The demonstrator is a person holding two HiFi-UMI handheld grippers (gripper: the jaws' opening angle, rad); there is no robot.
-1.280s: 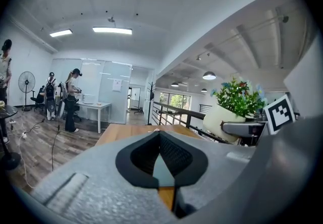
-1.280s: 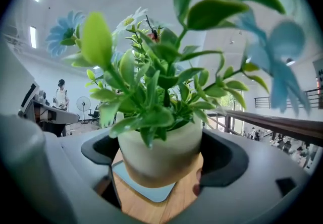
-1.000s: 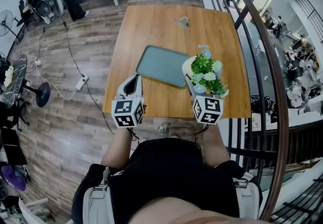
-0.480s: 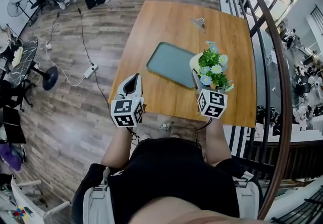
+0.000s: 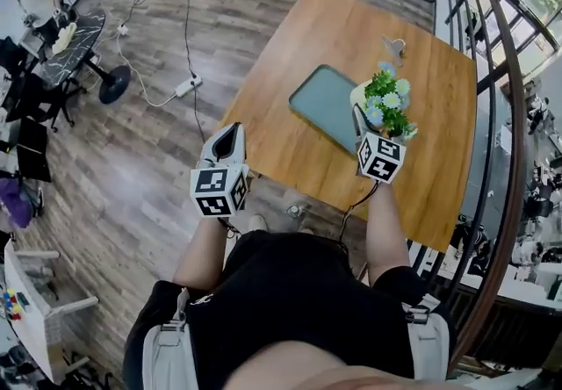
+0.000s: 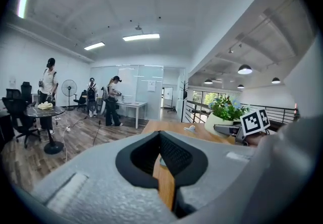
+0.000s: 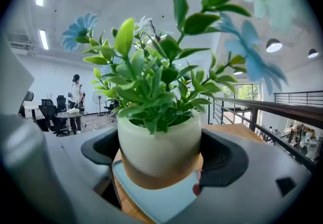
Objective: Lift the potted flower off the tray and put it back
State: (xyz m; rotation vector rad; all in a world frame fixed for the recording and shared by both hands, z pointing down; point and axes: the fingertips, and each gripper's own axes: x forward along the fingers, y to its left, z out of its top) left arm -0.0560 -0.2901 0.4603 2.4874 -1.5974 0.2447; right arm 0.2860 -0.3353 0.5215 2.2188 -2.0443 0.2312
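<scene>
The pot (image 7: 159, 142) sits clamped between your right gripper's (image 7: 159, 156) fingers (image 7: 225, 158), one dark pad pressed to each side of its white wall. Only the right gripper view shows that grip. In the head view the flowers cover the fingers of the right gripper (image 5: 361, 126). That view places the pot (image 5: 359, 98) over the right edge of the tray (image 5: 320, 103). In the right gripper view the tray (image 7: 151, 200) lies under the pot's brown base, but neither view shows whether they touch.

Your left gripper (image 5: 230, 139) hangs beyond the desk's (image 5: 351, 28) near-left edge, over the floor (image 5: 158, 169). The left gripper view shows its fingers (image 6: 176, 155) meeting at the tips with nothing between them. The pot (image 6: 222, 117) stands off to the right in that view.
</scene>
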